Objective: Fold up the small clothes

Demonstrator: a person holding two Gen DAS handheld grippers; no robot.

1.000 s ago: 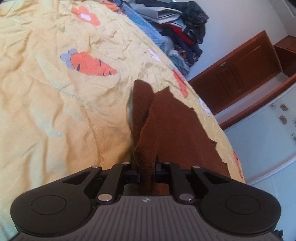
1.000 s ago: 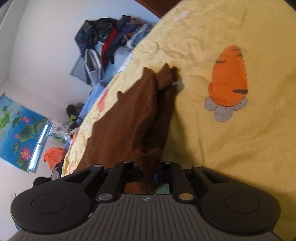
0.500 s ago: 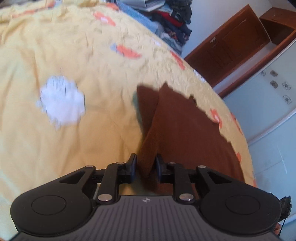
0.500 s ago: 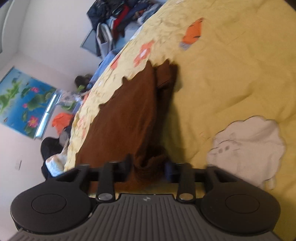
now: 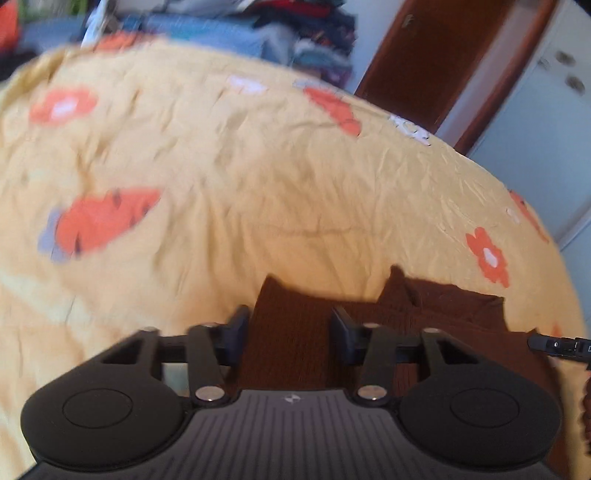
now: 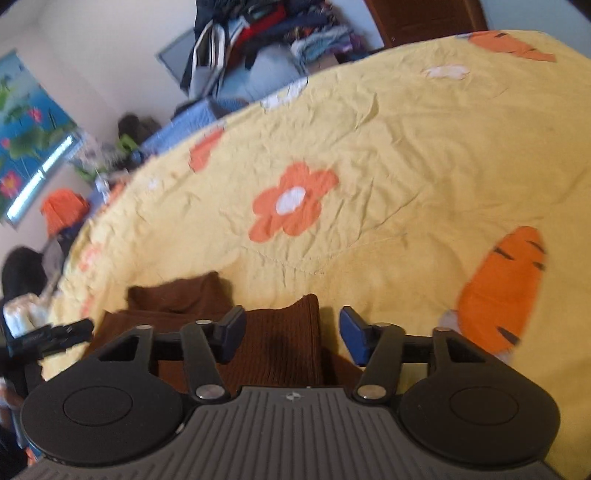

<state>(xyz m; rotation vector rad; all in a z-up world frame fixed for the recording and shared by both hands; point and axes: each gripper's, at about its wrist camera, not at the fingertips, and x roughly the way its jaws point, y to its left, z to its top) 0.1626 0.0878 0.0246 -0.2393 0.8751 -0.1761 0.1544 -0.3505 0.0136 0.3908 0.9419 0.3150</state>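
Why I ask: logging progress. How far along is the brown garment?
Done: brown garment lies layered on the yellow bedspread. In hand: nothing gripped; cloth sits inside the open left gripper and the right gripper, whose jaws are closing. Left: probably another fold.

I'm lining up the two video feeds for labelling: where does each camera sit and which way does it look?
Left wrist: on the left gripper, looking down along its fingers at the brown garment on the yellow quilt; the other gripper's tip shows at the right edge.
Right wrist: on the right gripper, jaws closing, pads clear of the same garment; clothes pile behind.
Shared: garment, quilt, clothes pile.
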